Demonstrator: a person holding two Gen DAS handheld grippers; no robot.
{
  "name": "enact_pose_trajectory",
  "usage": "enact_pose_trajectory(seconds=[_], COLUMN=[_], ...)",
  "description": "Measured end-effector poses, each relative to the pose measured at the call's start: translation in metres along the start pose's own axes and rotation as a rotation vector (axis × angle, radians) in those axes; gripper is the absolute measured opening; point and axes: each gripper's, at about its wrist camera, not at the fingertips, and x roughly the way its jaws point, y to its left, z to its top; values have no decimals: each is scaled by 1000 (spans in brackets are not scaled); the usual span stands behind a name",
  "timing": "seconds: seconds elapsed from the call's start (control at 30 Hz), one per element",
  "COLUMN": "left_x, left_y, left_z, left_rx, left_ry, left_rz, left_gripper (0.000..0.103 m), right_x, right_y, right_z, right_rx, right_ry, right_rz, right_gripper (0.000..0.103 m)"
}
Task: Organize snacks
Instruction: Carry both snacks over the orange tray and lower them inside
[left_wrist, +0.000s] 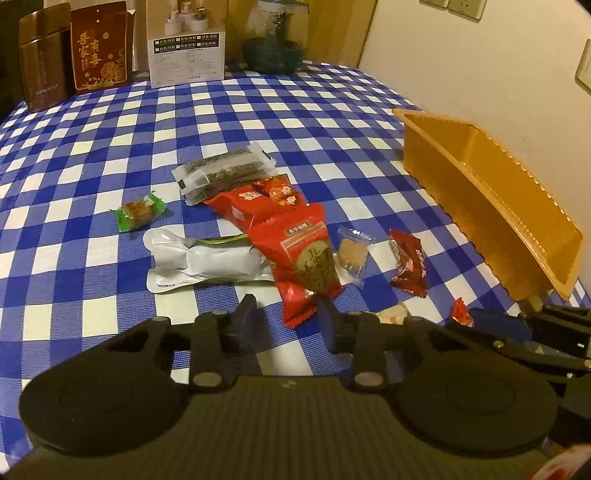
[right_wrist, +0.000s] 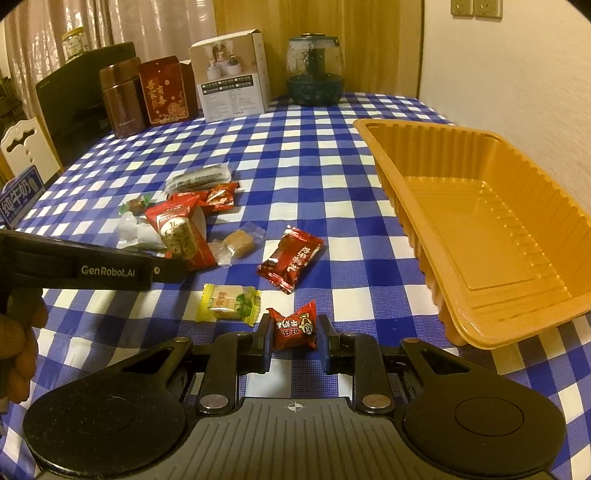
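The right claw (right_wrist: 293, 334) points down at a slant, and its two blue fingers (right_wrist: 266, 341) are squeezed tight on a small red candy (right_wrist: 295, 326). The left claw (left_wrist: 288, 314) also tilts down, its jaws a little way apart around the tip of a red snack pack (left_wrist: 299, 258). A hand (right_wrist: 16, 332) grips the left claw's handle.

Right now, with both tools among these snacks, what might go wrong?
The right tool pinches the small red wrapped candy by its crinkly wrapper, so it might slip before reaching the empty orange plastic tray. The left tool grips only the corner of the big red snack packet, which could drag neighbouring wrappers along.
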Motion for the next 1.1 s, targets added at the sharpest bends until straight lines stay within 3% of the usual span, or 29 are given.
enact_pose_trajectory(seconds=[0.13,0.2,0.27,0.43,0.5,0.53,0.57,0.9,1.1], left_x=[0,-2,-2,3,5,6,6,-9,-31], left_y=[1,1,0,-4,-7,-7,-7,0,-6], left_z=[1,2,5,9,9,9,9,5,7], left_rx=[-35,-55,-68,-71,-58,-51,-47,-55,-49], left_ry=[-37,-62,-78,-93,-97,-100,-99,-52,-74], left_rz=[-4,-3,0,1,9,16,20,38,15], left_gripper=[39,49,53,54,51,46,34,27,27], right_x=[1,1,1,1,1,1,0,-11,-26], right_y=[0,1,1,1,0,0,-1,4,7], right_z=[1,1,2,2,3,3,3,10,18], right_rx=[4,5,5,18,21,24,27,31,34], right_ry=[1,0,0,-1,0,0,-1,-34,-80], right_rz=[-4,-4,-5,-9,-14,-15,-17,-32,-43], right_gripper=[24,25,25,25,24,24,24,24,24])
